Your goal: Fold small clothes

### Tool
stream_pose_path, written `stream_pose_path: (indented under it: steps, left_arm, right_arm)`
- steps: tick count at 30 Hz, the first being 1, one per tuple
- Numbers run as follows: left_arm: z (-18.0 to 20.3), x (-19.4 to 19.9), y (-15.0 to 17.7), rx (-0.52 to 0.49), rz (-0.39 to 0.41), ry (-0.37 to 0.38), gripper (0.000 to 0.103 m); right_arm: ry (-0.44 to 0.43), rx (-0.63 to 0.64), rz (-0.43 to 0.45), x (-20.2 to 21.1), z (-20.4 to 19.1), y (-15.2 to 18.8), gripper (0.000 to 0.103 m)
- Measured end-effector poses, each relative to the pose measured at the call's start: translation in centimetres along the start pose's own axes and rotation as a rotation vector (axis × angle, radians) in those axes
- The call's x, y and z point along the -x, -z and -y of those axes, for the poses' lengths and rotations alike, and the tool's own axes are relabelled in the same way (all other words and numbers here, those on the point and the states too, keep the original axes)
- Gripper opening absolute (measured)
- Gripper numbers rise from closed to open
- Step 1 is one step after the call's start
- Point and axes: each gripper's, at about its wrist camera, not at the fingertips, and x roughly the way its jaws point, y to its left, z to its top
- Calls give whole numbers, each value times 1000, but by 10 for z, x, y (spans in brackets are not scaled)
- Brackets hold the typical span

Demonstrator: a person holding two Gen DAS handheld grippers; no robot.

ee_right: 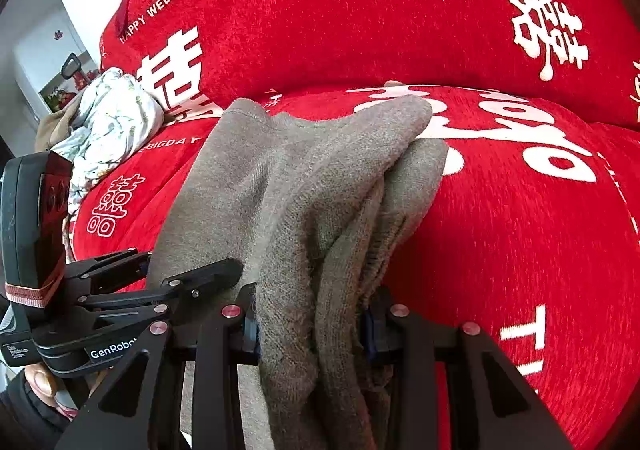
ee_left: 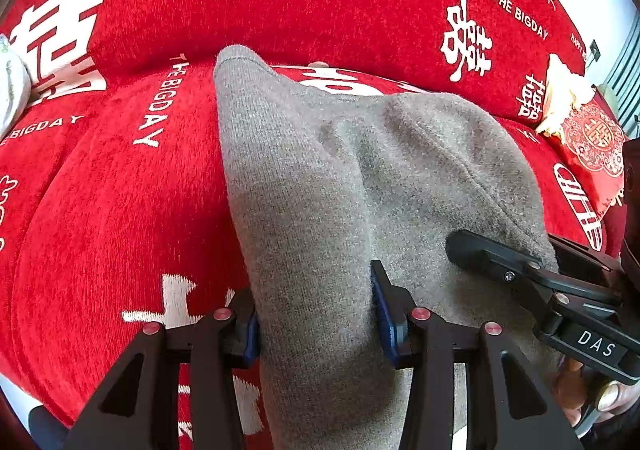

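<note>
The gray knitted garment [ee_left: 320, 178] lies on the red sofa cover [ee_left: 120, 190]. Its long side runs from the grippers away toward the sofa back, and a hemmed end [ee_left: 236, 58] points up and away. It is bunched into thick folds [ee_right: 320, 190].

The left gripper [ee_left: 316, 314] is clamped on one fold, with blue pads on both sides of it. The right gripper [ee_right: 310, 324] is clamped on the bundled folds just beside it.

A white flowery cloth [ee_right: 108, 118] sits well apart on the left. A red pillow [ee_left: 592, 154] sits on the right.
</note>
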Motion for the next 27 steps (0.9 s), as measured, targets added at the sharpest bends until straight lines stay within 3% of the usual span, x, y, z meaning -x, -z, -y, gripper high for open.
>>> stream_pose_path:
  steps: [14,16,18,25,27]
  left_arm:
    - [-1,4,16,-11,45,-11,50]
    - [-2,4,17,-7,47,-28,60]
    - [-5,6,18,14,45,-61,77]
    - [-16,16,11,55,58,-98,79]
    - [-13,19,7,42,81,-131,79]
  right_arm:
    - [3,18,18,1,3,11,39]
    - [19,24,16,1,4,12,48]
    - [43,27,16,2,6,13,53]
    - [89,-8,94,26,19,11,58]
    - [124,32,152,38,12,6,68]
